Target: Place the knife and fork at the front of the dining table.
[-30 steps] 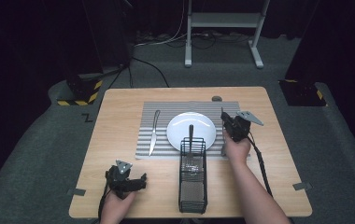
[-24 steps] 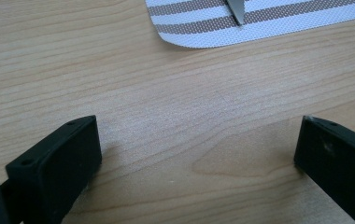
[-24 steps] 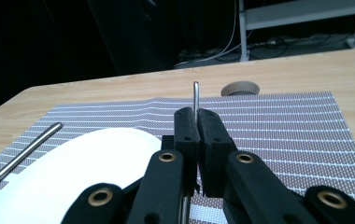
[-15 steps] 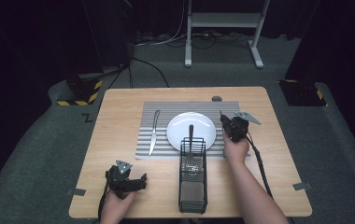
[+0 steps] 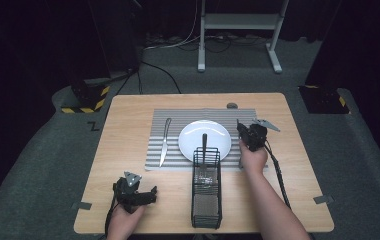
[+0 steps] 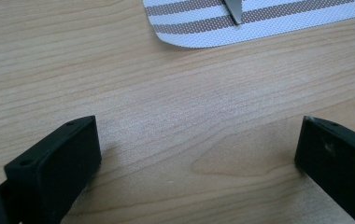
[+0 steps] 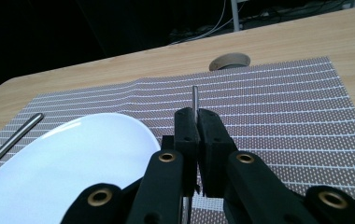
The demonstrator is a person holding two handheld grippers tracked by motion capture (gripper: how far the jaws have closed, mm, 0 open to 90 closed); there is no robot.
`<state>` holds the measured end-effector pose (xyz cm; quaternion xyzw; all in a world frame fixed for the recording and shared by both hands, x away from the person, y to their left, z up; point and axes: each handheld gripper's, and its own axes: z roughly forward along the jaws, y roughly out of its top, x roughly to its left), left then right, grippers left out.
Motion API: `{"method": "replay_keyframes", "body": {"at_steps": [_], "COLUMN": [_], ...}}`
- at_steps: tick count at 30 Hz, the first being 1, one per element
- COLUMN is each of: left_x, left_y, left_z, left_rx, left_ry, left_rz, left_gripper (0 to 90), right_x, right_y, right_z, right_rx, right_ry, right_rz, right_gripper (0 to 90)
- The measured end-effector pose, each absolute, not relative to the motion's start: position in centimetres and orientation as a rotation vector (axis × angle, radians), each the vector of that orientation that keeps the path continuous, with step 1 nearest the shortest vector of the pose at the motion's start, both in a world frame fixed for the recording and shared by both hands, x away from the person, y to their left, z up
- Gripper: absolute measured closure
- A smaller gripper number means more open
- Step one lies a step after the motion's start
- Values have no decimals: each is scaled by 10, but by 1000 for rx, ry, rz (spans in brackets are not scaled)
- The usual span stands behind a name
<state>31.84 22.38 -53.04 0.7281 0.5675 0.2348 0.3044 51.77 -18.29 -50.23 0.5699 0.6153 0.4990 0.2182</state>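
The right gripper (image 7: 195,122), clamped on a thin metal utensil (image 7: 195,98), holds it over the mat (image 5: 173,120) right of the plate (image 5: 193,142), likely to lay it there, while the left gripper (image 5: 145,192) idles wide open and empty on the near-left worktop (image 5: 128,107).

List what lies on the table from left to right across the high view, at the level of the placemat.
Silver table knife → round white plate → right hand-held gripper, shut on a thin metal utensil.
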Motion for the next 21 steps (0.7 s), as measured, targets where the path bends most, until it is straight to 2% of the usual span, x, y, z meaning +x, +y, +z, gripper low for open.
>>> {"method": "replay_keyframes", "body": {"at_steps": [8, 9, 21], "left_x": [318, 318, 318], "left_y": [224, 224, 224], "left_z": [-530, -530, -530], "left_rx": [1928, 1929, 1928], "left_ry": [1503, 1503, 1500], "left_rz": [622, 622, 622], "left_gripper": [4, 4, 5], "right_x": [519, 519, 507], "right_y": [-182, -182, -184], "right_z": [-502, -502, -488], "right_rx": [1588, 1593, 1536], "right_ry": [1707, 1705, 1697], "right_rz": [1379, 1395, 1405], "right_gripper": [854, 797, 746]}}
